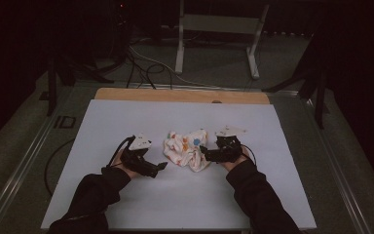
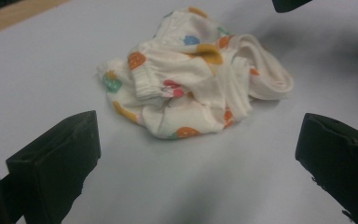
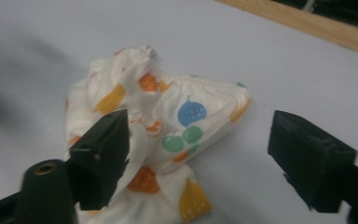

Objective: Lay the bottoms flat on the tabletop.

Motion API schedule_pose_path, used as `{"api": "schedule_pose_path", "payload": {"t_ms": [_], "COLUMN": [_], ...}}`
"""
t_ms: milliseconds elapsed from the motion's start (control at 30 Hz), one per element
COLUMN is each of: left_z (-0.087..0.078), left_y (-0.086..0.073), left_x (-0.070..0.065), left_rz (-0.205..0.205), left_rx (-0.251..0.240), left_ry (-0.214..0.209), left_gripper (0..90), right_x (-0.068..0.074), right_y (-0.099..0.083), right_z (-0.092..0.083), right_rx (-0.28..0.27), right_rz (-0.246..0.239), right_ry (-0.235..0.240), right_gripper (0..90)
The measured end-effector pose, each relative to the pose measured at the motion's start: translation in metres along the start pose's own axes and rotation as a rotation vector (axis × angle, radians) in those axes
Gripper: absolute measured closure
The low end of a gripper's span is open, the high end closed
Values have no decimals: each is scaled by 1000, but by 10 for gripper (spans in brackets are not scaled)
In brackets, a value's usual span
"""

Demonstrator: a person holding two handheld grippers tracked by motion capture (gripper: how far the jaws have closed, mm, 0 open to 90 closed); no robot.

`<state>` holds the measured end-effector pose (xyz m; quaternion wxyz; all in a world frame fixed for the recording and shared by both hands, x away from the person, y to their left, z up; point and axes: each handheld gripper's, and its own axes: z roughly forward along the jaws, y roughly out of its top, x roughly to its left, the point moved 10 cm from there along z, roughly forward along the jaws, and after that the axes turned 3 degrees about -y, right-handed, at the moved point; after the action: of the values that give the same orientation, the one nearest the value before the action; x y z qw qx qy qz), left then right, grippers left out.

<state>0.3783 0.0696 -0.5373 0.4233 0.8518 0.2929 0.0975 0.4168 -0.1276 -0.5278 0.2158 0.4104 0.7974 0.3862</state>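
Note:
A crumpled white cloth (image 1: 186,148) printed with orange, blue and green fruit lies in a heap near the middle of the white table surface (image 1: 126,122). My left gripper (image 1: 161,168) rests low just left of the heap, pointing at it. In the left gripper view the cloth (image 2: 191,79) sits ahead of the left gripper (image 2: 200,140), whose jaws stand wide apart with bare table between them. My right gripper (image 1: 203,153) reaches the heap's right side. In the right gripper view the right gripper (image 3: 200,144) stands open around the cloth (image 3: 177,121): one jaw lies against the fabric, the other is apart from it.
A wooden strip (image 1: 175,95) runs along the table's far edge. Beyond it on the dark floor stand a white metal frame (image 1: 219,24) and loose cables (image 1: 141,63). White table surface extends in front of and on both sides of the cloth.

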Motion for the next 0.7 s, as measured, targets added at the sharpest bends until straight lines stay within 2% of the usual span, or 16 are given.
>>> {"api": "schedule_pose_path", "payload": {"t_ms": [33,133,233,400,533,633,700], "left_z": [3,12,20,33,43,50,54], "left_y": [-1,-2,-2,0,2,4,5], "left_x": [2,8,13,21,25,27,28], "left_rz": [-8,-17,-11,-30,-36,-33,-38], "left_rx": [9,33,50,59,70,81,82], "left_ry": [6,19,35,51,56,54,39], "left_gripper": [14,39,96,163,213,272,325], "right_x": [-1,-8,-12,-10,-10,-13,-14], "right_y": [0,-1,-3,-6,-8,-11,-15], "right_z": [2,10,19,34,46,53,58], "right_rx": [1,13,25,48,63,91,108], "right_rz": [16,44,71,68,76,77,88], "right_ry": [1,-36,-53,-61,-106,-126,-124], "right_gripper": [236,293,347,405,413,438,454]}}
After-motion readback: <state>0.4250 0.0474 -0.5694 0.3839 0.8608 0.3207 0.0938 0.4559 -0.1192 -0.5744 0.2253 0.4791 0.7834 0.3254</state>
